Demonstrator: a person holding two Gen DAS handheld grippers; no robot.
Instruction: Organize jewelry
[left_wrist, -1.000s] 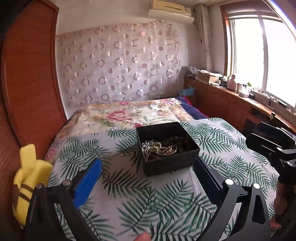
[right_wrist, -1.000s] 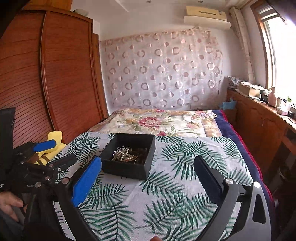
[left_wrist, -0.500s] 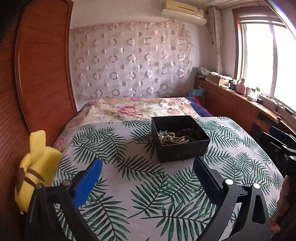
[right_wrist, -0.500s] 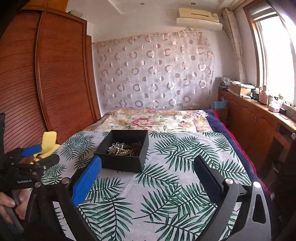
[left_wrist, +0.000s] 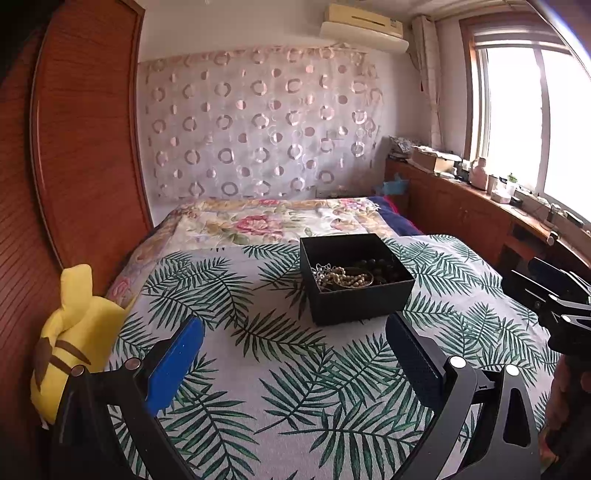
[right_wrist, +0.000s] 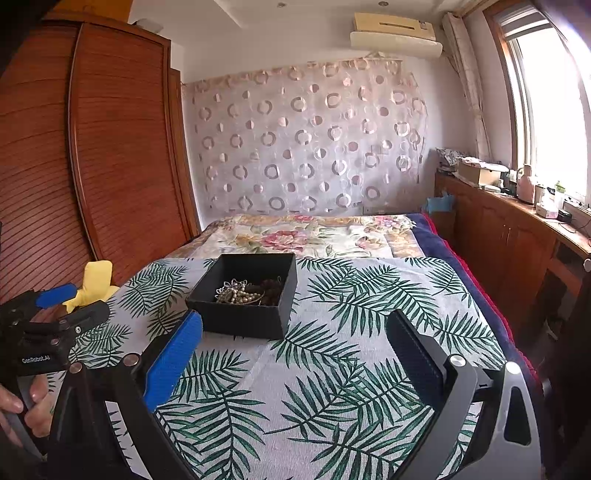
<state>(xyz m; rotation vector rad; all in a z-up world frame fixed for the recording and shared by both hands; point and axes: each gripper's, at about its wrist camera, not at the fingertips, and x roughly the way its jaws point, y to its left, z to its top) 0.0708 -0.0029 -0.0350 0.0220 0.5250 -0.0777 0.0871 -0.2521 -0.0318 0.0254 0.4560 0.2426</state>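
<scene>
A black open box (left_wrist: 356, 280) (right_wrist: 245, 295) sits on the palm-leaf cloth (left_wrist: 295, 369) covering the bed. Inside it lie a pearl-and-silver tangle of jewelry (left_wrist: 341, 277) (right_wrist: 236, 291) and dark beads (left_wrist: 380, 267) (right_wrist: 271, 286). My left gripper (left_wrist: 295, 354) hangs open, back from the box and a little left of it, holding nothing. My right gripper (right_wrist: 293, 350) is open too, back from the box and to its right, empty. The left gripper (right_wrist: 55, 314) shows at the left edge of the right wrist view, and the right gripper (left_wrist: 554, 295) at the right edge of the left wrist view.
A yellow plush toy (left_wrist: 74, 339) (right_wrist: 92, 280) lies at the bed's left edge against a wooden wardrobe (right_wrist: 92, 166). A floral quilt (left_wrist: 266, 221) covers the far half of the bed. A wooden counter (right_wrist: 517, 221) with small items runs under the window on the right.
Both grippers have pulled back and up from the box, so it looks smaller and farther away. The left view has swung so the box now sits right of centre. Both stay open.
</scene>
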